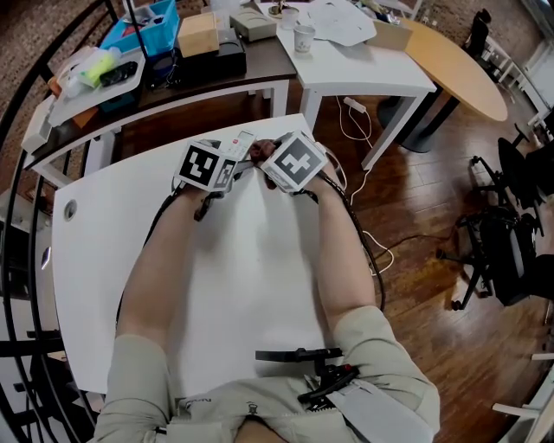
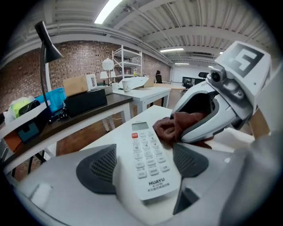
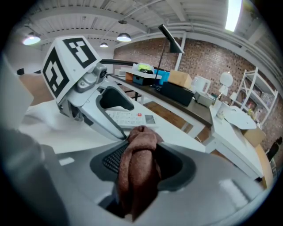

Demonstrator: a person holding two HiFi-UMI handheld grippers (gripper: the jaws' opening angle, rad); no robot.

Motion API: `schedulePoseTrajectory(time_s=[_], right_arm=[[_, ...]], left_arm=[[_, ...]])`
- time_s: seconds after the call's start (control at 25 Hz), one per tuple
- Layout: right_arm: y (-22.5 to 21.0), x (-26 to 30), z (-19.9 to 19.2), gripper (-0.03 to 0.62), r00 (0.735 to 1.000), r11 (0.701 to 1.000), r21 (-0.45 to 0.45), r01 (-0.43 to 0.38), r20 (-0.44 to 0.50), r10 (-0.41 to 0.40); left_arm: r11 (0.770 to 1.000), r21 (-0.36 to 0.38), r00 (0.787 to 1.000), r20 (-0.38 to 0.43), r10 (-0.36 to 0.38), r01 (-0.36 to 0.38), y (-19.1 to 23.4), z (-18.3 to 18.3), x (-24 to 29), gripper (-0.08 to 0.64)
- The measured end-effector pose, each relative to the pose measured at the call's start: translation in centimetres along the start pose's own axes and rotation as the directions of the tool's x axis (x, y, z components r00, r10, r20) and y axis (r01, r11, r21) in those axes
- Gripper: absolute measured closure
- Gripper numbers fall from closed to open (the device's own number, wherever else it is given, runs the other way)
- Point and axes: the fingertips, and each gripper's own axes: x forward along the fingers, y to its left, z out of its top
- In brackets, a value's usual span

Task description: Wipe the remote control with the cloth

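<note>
A white remote control (image 2: 148,161) with its buttons facing up lies lengthwise between the jaws of my left gripper (image 2: 143,164), which is shut on its near end. In the head view the remote control (image 1: 240,143) sticks out toward the far edge of the white table (image 1: 104,260). A brown cloth (image 3: 139,170) is bunched between the jaws of my right gripper (image 3: 141,165), which is shut on it. The cloth (image 2: 174,126) touches the remote's right side near the screen. Both grippers, left (image 1: 234,161) and right (image 1: 265,156), meet at the table's far edge.
Behind the table stands a dark desk (image 1: 216,73) with a blue bin (image 1: 143,26), a cardboard box (image 1: 197,35) and a black lamp (image 2: 46,48). A white side table (image 1: 363,65) carries a paper cup (image 1: 304,38). Cables (image 1: 359,130) lie on the wooden floor, and chairs (image 1: 511,234) stand at the right.
</note>
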Motion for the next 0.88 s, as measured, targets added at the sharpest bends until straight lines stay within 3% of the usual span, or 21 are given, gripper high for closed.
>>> schedulePoseTrajectory(time_s=[0.2, 0.36, 0.48, 0.88], right_arm=[[-0.1, -0.1, -0.3, 0.398, 1.0, 1.0, 0.003, 0.007, -0.009, -0.007], [-0.2, 0.0, 0.0, 0.408, 1.0, 1.0, -0.004, 0.006, 0.004, -0.006], [-0.6, 0.1, -0.2, 0.417, 1.0, 1.0, -0.011, 0.024, -0.002, -0.024], [-1.3, -0.5, -0.5, 0.462, 0.998, 0.999, -0.008, 0.054, -0.017, -0.054]], left_arm=[[0.999, 0.027, 0.999, -0.014, -0.035, 0.036, -0.6, -0.1, 0.0, 0.185], [0.995, 0.069, 0.998, -0.017, -0.065, 0.066, -1.5, 0.2, 0.1, 0.271], [0.995, 0.07, 0.997, -0.022, -0.073, 0.074, -1.7, 0.1, 0.1, 0.293], [0.999, 0.041, 0.998, 0.055, -0.027, 0.025, -1.4, 0.1, -1.3, 0.311]])
